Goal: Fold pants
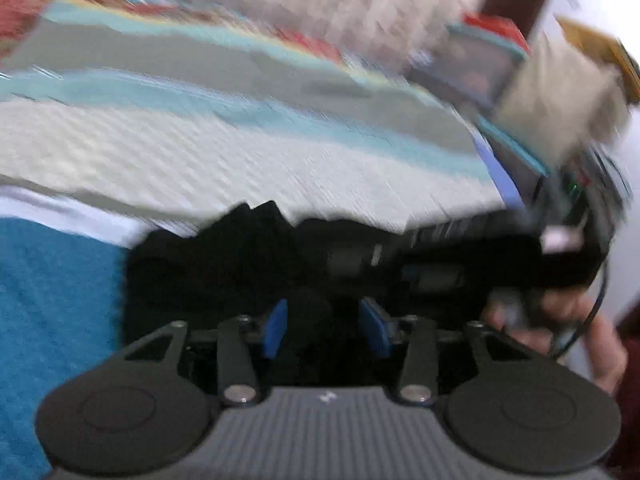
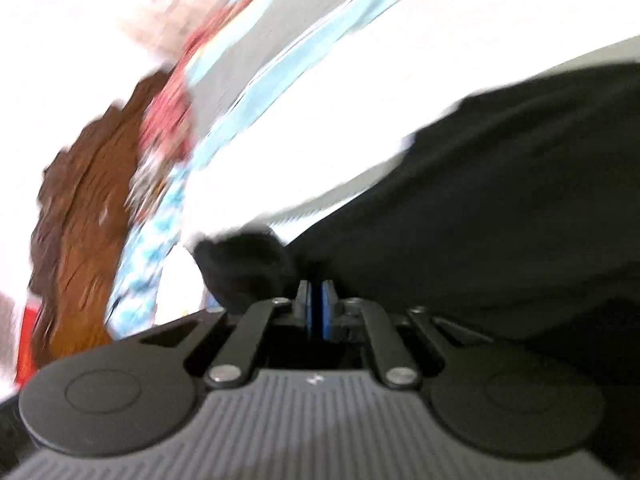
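Note:
The black pants (image 1: 240,248) lie bunched on a white textured bed cover (image 1: 240,160), and both views are blurred by motion. My left gripper (image 1: 325,328) holds its blue pads (image 1: 276,328) apart around a thick fold of the black cloth. A person's hand (image 1: 560,324) holds the other gripper's black body (image 1: 500,256) just to the right. In the right wrist view the pants (image 2: 500,220) spread up and to the right. My right gripper (image 2: 316,308) has its pads nearly together, pinching a thin edge of that cloth.
A blue towel-like cloth (image 1: 52,300) lies at the left. Grey, teal and red striped bedding (image 1: 180,68) runs behind the white cover. A beige cushion (image 1: 560,96) sits at the far right. A brown furry thing (image 2: 80,220) lies at the bed's far side.

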Motion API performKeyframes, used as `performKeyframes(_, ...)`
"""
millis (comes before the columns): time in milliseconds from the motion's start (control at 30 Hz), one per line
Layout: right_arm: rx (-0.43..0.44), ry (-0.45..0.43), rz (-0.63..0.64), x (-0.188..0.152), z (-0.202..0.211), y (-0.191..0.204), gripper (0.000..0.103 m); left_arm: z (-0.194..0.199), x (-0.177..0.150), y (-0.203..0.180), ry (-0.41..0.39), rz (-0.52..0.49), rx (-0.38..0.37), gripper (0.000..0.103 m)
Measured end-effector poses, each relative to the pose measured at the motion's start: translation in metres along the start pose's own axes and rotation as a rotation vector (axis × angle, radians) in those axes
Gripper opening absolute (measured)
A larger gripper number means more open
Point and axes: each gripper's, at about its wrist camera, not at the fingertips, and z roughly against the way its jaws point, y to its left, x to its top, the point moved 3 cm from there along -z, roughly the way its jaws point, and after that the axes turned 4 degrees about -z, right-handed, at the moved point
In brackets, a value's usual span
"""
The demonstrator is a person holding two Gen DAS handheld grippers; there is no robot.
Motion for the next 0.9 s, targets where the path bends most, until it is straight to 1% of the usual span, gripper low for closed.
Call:
performKeyframes(33, 0.019, -0.022, -0.047, 0.001, 0.011, -0.011, 0.023, -0.011, -0.005, -0.005, 0.036, -0.019, -0.002, 0.055)
performKeyframes(67, 0.035, -0.039, -0.098, -0.001, 0.02, -0.021, 0.042, -0.016, -0.008, -0.011, 0.05, -0.05, 0.025, 0.064)
performKeyframes(100, 0.046, -0.056, -0.141, -0.003, 0.027, -0.028, 0.057, -0.014, -0.009, -0.017, 0.046, -0.089, 0.039, 0.074)
performKeyframes(167, 0.067, -0.056, -0.16, -0.008, 0.028, -0.032, 0.063, -0.001, -0.008, -0.025, 0.036, -0.139, 0.013, 0.084)
performKeyframes(200, 0.075, -0.04, -0.143, -0.01, 0.024, -0.028, 0.066, 0.01, -0.007, -0.026, 0.028, -0.149, -0.013, 0.087)
performKeyframes(233, 0.08, -0.026, -0.123, -0.01, 0.019, -0.023, 0.068, 0.021, -0.006, -0.026, 0.013, -0.15, -0.032, 0.089)
performKeyframes(300, 0.093, 0.017, -0.065, -0.011, 0.005, -0.01, 0.078, 0.048, -0.006, -0.019, -0.04, -0.13, -0.037, 0.094)
performKeyframes(333, 0.092, 0.04, -0.037, -0.01, -0.002, -0.006, 0.08, 0.062, -0.008, -0.012, -0.065, -0.106, -0.029, 0.094)
performKeyframes(400, 0.065, 0.087, 0.029, -0.014, -0.028, 0.01, 0.083, 0.086, -0.01, 0.007, -0.107, -0.024, 0.008, 0.094)
performKeyframes(433, 0.034, 0.095, 0.066, -0.016, -0.038, 0.015, 0.084, 0.096, -0.01, 0.021, -0.123, 0.035, 0.038, 0.094)
performKeyframes(467, 0.0, 0.107, 0.135, -0.021, -0.049, 0.023, 0.079, 0.102, -0.012, 0.032, -0.132, 0.087, 0.063, 0.093)
performKeyframes(500, -0.046, 0.103, 0.21, -0.026, -0.057, 0.03, 0.069, 0.105, -0.012, 0.042, -0.135, 0.131, 0.086, 0.091)
performKeyframes(533, -0.072, 0.094, 0.274, -0.029, -0.062, 0.038, 0.052, 0.106, -0.013, 0.052, -0.136, 0.174, 0.11, 0.089)
performKeyframes(567, -0.066, 0.074, 0.302, -0.029, -0.058, 0.042, 0.035, 0.105, -0.013, 0.061, -0.133, 0.218, 0.129, 0.085)
performKeyframes(600, -0.045, 0.051, 0.303, -0.027, -0.049, 0.045, 0.024, 0.102, -0.012, 0.07, -0.131, 0.258, 0.134, 0.08)
performKeyframes(633, -0.023, 0.033, 0.298, -0.024, -0.039, 0.045, 0.021, 0.098, -0.01, 0.076, -0.128, 0.289, 0.129, 0.077)
performKeyframes(667, -0.022, 0.004, 0.303, -0.023, -0.027, 0.046, 0.02, 0.094, -0.008, 0.081, -0.123, 0.312, 0.12, 0.071)
performKeyframes(700, -0.039, -0.037, 0.329, -0.022, -0.015, 0.048, 0.02, 0.086, -0.004, 0.082, -0.113, 0.32, 0.108, 0.064)
performKeyframes(733, -0.063, -0.08, 0.365, -0.023, -0.003, 0.049, 0.02, 0.078, -0.001, 0.079, -0.102, 0.313, 0.094, 0.061)
performKeyframes(767, -0.084, -0.113, 0.389, -0.025, 0.011, 0.043, 0.02, 0.068, 0.004, 0.075, -0.09, 0.296, 0.078, 0.058)
performKeyframes(800, -0.113, -0.146, 0.4, -0.026, 0.022, 0.037, 0.02, 0.057, 0.008, 0.07, -0.081, 0.275, 0.062, 0.057)
performKeyframes(867, -0.195, -0.16, 0.359, -0.025, 0.025, 0.014, 0.022, 0.033, 0.015, 0.053, -0.057, 0.224, 0.033, 0.054)
performKeyframes(900, -0.242, -0.153, 0.325, -0.023, 0.02, 0.002, 0.03, 0.02, 0.017, 0.043, -0.035, 0.188, 0.022, 0.053)
